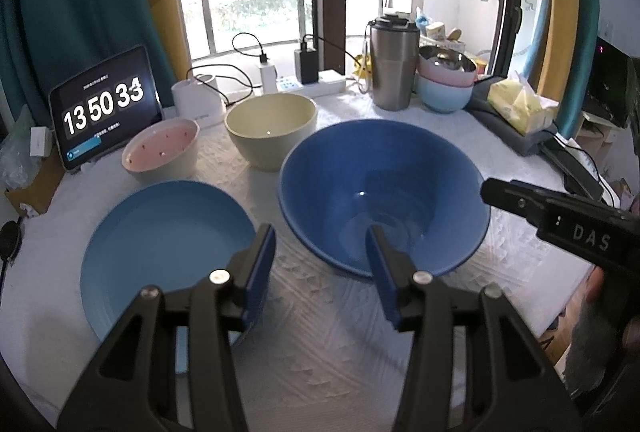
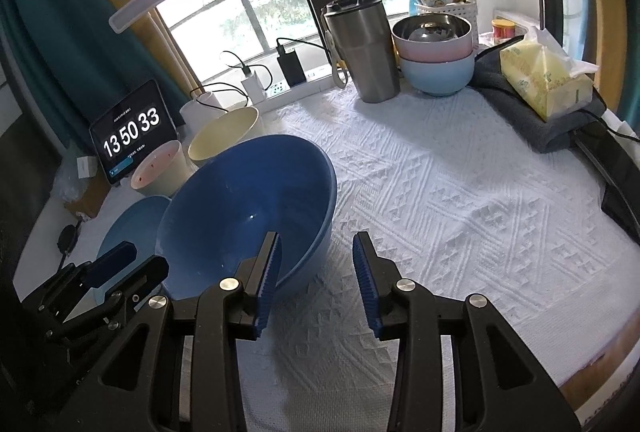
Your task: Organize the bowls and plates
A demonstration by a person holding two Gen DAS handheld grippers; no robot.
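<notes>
A large dark blue bowl (image 1: 384, 191) (image 2: 248, 207) stands upright on the white cloth. To its left lies a light blue plate (image 1: 164, 248) (image 2: 132, 224). Behind them are a cream bowl (image 1: 272, 129) (image 2: 224, 135) and a pink-lined bowl (image 1: 160, 151) (image 2: 158, 167). My left gripper (image 1: 320, 236) (image 2: 136, 260) is open over the cloth between plate and big bowl, its fingers overlapping both rims. My right gripper (image 2: 316, 238) (image 1: 500, 193) is open at the big bowl's right side; its left finger (image 2: 268, 256) shows against the bowl's inside, with the wall in the gap. Nothing is gripped.
At the back right, a steel bowl sits in a pink one on a light blue bowl (image 1: 444, 95) (image 2: 436, 75), beside a steel tumbler (image 1: 392, 63) (image 2: 360, 51). A tissue pack (image 2: 544, 79) lies on grey cloth. A tablet clock (image 1: 106, 107), a lamp base and a power strip line the back.
</notes>
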